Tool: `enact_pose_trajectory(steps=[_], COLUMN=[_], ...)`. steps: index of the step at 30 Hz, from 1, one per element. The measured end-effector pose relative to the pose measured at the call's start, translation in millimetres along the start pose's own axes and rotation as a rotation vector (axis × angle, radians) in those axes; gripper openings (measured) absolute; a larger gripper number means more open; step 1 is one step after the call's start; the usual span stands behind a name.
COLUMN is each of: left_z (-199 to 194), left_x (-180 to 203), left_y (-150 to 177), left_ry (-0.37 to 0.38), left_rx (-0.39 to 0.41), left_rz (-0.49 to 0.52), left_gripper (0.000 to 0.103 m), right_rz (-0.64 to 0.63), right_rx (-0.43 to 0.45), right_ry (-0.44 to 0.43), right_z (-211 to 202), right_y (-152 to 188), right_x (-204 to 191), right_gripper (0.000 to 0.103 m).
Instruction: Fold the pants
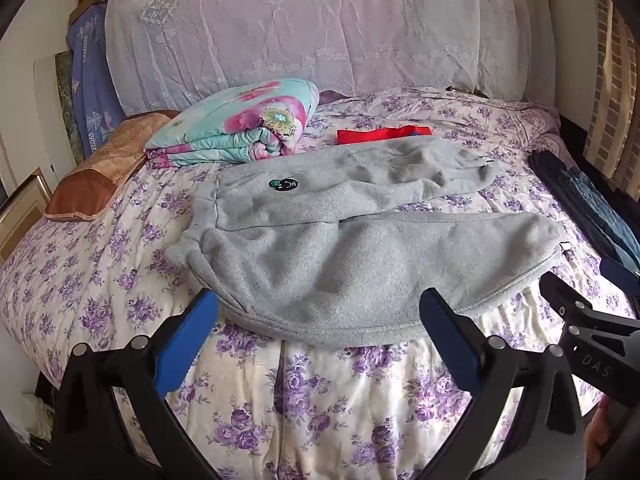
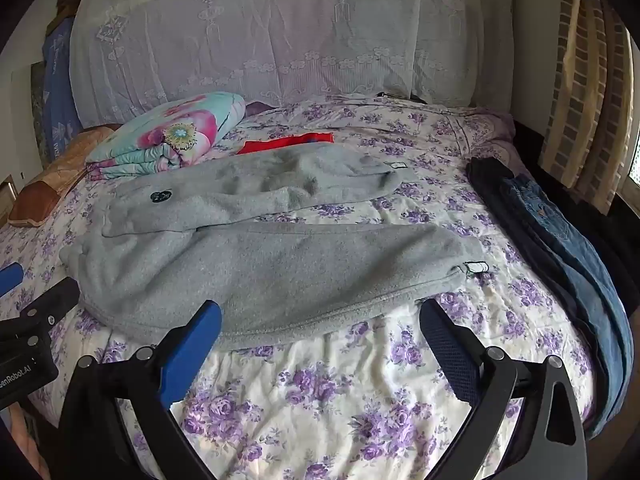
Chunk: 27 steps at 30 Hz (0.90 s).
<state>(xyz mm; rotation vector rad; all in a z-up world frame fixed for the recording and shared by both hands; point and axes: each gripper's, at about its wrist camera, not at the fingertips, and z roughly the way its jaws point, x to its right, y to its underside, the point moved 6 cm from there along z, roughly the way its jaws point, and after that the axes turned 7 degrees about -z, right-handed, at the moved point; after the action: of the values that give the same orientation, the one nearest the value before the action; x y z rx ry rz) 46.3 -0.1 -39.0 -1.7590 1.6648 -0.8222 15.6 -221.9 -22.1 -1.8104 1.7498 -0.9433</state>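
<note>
Grey fleece pants [image 1: 340, 248] lie spread flat on the flowered bed, waistband at the left, two legs running right; they also show in the right wrist view [image 2: 260, 264]. My left gripper [image 1: 320, 312] is open and empty, hovering at the near edge of the pants' near leg. My right gripper [image 2: 320, 320] is open and empty, also at the near edge of that leg, further right toward the cuff [image 2: 472, 268]. The right gripper's body shows at the right of the left wrist view [image 1: 576, 312]. The left gripper's body shows at the left of the right wrist view [image 2: 36, 320].
A folded floral quilt [image 1: 240, 124] and a brown pillow [image 1: 100, 172] lie at the back left. A red cloth [image 1: 380, 134] lies behind the pants. Dark jeans [image 2: 560, 240] lie along the bed's right edge. A lace-covered headboard [image 1: 320, 28] stands behind.
</note>
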Motion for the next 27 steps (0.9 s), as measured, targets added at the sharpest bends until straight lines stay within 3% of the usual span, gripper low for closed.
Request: enact_pose_trajectory(steps=[27], left_z=[0.5], left_x=[0.5], left_y=[-1.0], left_ry=[-0.003], left_rx=[0.003], left_rz=[0.006], left_gripper=[0.098], right_rz=[0.014], right_rx=[-0.002], right_ry=[-0.016], right_z=[2.5], right_y=[3.6], right_x=[-3.9], right_gripper=[0.1])
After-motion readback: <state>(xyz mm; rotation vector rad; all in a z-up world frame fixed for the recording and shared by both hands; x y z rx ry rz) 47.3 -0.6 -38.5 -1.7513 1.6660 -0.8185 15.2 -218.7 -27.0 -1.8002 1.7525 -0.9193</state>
